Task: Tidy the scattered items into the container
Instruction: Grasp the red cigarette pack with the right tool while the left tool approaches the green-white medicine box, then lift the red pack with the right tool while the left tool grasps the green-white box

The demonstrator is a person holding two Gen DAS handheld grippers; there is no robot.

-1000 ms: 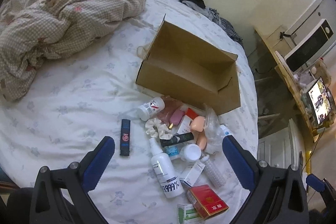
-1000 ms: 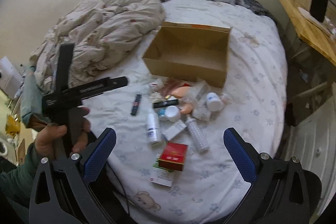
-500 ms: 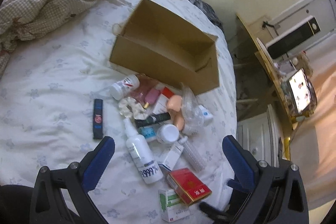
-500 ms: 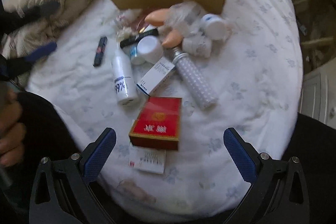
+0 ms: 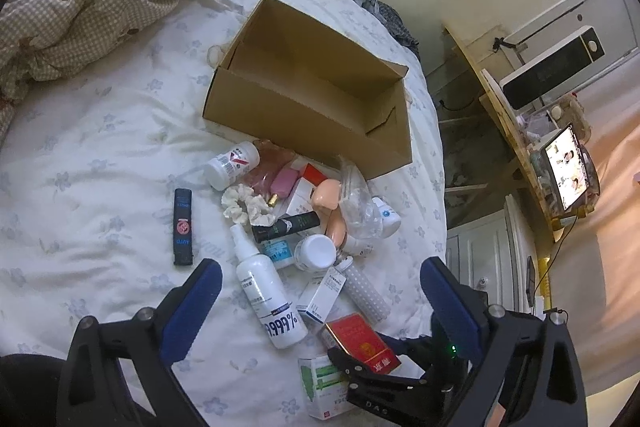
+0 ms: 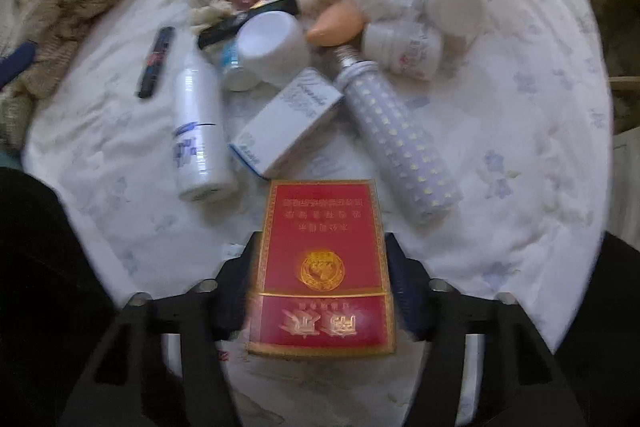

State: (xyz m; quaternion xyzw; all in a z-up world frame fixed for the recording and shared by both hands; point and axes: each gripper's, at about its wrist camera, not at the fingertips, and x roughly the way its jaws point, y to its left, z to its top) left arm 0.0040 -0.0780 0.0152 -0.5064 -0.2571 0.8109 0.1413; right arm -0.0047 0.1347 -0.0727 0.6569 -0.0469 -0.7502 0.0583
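The right hand-held gripper [image 6: 322, 291] has its two blue-padded jaws set against the long sides of the flat red cardboard packet with gold print [image 6: 322, 267], one on each side. The view is motion-blurred, so I judge rather than see that the pads are pressing on it. The packet's long axis runs straight out along the fingers, towards the open brown cardboard box [image 5: 316, 87], which stands well beyond it at the far side of the heap on the white flowered bed sheet [image 5: 92, 155]. The packet lies at the near edge of that heap, overlapping a white and green carton [image 5: 324, 387].

This right gripper is the nearer of the two by far. In the left wrist view it comes in low from the lower right, tilted down at the packet. The left hand-held gripper [image 5: 320, 297] hangs higher with its jaws wide apart and nothing between them, looking down over a white spray bottle [image 5: 266, 301] and the rest of the scatter. No item shows inside the box.
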